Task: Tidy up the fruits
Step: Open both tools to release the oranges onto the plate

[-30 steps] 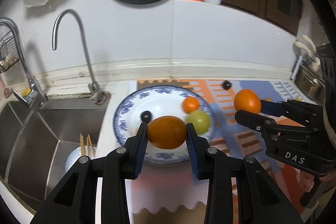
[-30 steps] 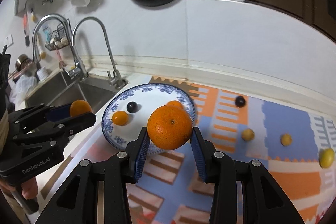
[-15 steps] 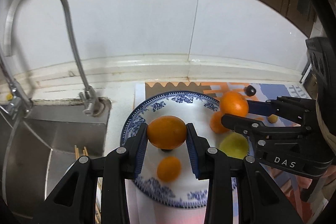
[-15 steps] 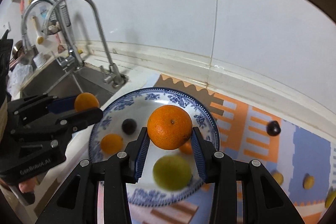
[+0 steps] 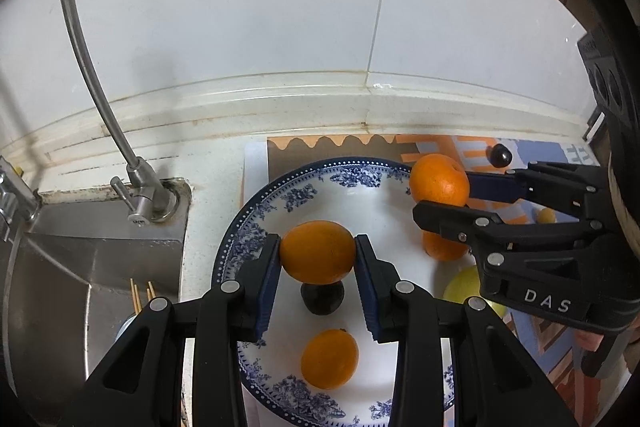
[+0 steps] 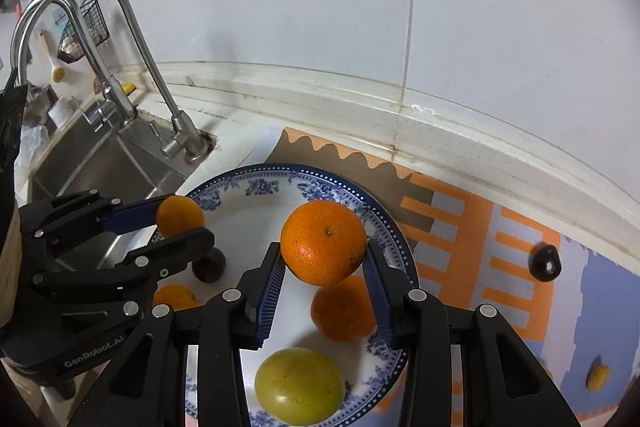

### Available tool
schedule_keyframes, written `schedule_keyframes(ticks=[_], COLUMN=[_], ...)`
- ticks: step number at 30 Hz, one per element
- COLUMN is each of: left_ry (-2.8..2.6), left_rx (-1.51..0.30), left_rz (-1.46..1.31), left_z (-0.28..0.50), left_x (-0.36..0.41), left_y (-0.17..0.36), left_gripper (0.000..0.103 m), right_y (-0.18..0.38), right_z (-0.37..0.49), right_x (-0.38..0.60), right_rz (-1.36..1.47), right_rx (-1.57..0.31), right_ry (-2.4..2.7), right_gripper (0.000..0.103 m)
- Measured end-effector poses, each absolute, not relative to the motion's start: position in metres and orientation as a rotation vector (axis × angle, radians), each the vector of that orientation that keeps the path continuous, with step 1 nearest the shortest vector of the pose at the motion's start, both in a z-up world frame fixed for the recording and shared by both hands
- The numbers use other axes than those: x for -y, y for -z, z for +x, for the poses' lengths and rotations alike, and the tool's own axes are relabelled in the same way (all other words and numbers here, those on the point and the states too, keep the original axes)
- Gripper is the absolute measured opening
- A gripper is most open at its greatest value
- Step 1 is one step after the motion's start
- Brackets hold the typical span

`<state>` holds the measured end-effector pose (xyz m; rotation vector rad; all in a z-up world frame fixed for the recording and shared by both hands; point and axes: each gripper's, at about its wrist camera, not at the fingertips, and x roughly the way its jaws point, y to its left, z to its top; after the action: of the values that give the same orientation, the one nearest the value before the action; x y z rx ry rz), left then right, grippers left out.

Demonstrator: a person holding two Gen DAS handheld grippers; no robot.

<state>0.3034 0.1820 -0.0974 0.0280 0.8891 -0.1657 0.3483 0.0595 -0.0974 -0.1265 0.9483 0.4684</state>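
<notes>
Both grippers are now hanging over the plate (image 5: 256, 223), having come in from the mat side over the last second; the plate is filling far more of both views than it was a second ago. The left gripper (image 5: 317, 259) is clamping a mandarin (image 5: 317, 251) between its pads, jaws closed on it, fruit held clear above the plate. Directly under those jaws a dark plum (image 5: 322, 299) is sitting, and nearer the camera, between the finger bases, an orange fruit (image 5: 329, 359) is lying. The right gripper (image 6: 323, 267) is gripping an orange (image 6: 323, 242) the same way, jaws shut on it, also above the plate. Below and just behind its jaws another orange (image 6: 342, 311) is resting, with a green fruit (image 6: 299, 383) closer in. Judgement: transport is done and both are entering the release step; the spots beneath each jaw are occupied, so dropped fruit may roll. A plum (image 6: 545, 262) and small yellow fruit (image 6: 599, 377) are waiting on the mat (image 6: 500, 227), right of the right jaws.
</notes>
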Motion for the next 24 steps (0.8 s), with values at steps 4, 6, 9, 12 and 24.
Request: schedule_keyframes(ticks=[4, 6, 9, 12, 24], left_ry=[0.166, 0.166, 0.15, 0.132, 0.158], left_rx=[-0.861, -0.848, -0.834, -0.813, -0.681], left_rz=[0.031, 0.029, 0.044, 0.052, 0.063], left_z=[0.297, 0.291, 0.281, 0.269, 0.205], left_x=[-0.181, -0.18, -0.176, -0.173, -0.132], left_y=[0.089, 0.083, 0.075, 0.065, 0.018], left_gripper=[0.048, 0.049, 0.049, 0.049, 0.059], right_y=[0.097, 0.093, 0.084, 0.075, 0.035], right_z=[0.349, 0.345, 0.336, 0.325, 0.245], right_x=[-0.058, -0.056, -0.05, -0.043, 0.01], right_rz=[-0.116, -0.113, -0.107, -0.111, -0.053], right_rx=[-0.954, -0.939, -0.896, -0.867, -0.735], right_ry=[-0.486, -0.484, -0.485, -0.482, -0.388], right_gripper=[0.042, 0.049, 0.055, 0.055, 0.055])
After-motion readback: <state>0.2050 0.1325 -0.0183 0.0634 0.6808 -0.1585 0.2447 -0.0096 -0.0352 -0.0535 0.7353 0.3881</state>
